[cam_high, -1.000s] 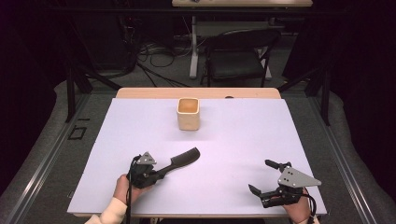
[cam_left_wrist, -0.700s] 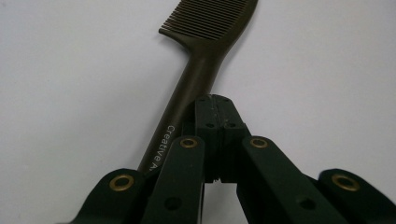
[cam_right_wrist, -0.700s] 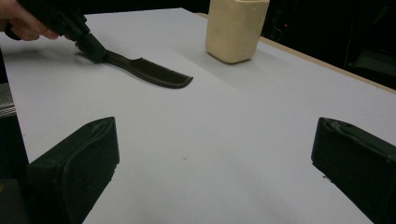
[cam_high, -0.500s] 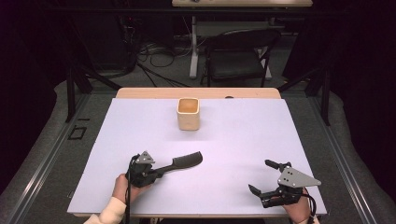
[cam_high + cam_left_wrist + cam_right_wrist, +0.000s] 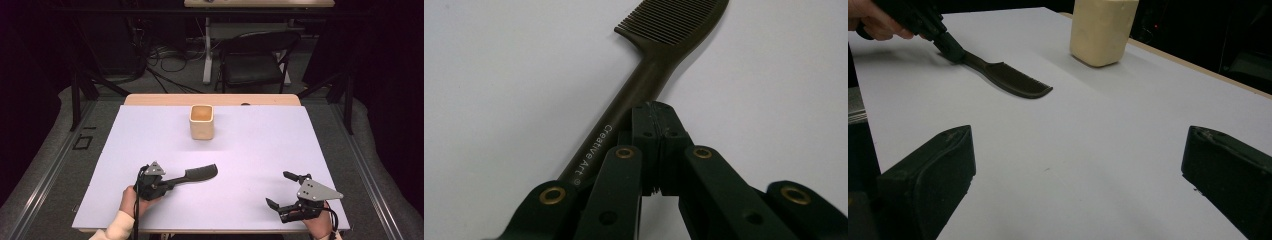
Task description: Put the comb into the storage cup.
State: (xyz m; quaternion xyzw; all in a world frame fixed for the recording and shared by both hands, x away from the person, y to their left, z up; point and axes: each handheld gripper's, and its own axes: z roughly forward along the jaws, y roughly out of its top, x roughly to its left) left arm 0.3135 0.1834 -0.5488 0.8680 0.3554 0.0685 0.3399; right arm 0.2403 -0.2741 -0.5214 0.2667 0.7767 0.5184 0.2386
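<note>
Black comb [image 5: 192,176] mid-sheet, clamped by left gripper [image 5: 167,184].

Left hand [image 5: 131,199] at near left of table, sleeve entering from the near edge, fingers wrapped round the body of the left gripper [image 5: 172,182]. Gripper lies low and roughly level, jaws pointing right and slightly far, pressed together (pads meet at the tips in the left gripper view). Right hand [image 5: 320,227] at near right corner. Right gripper [image 5: 281,190] points left, jaws spread wide apart, nothing between them; grey plate on top, cable trailing toward the wrist.
</note>
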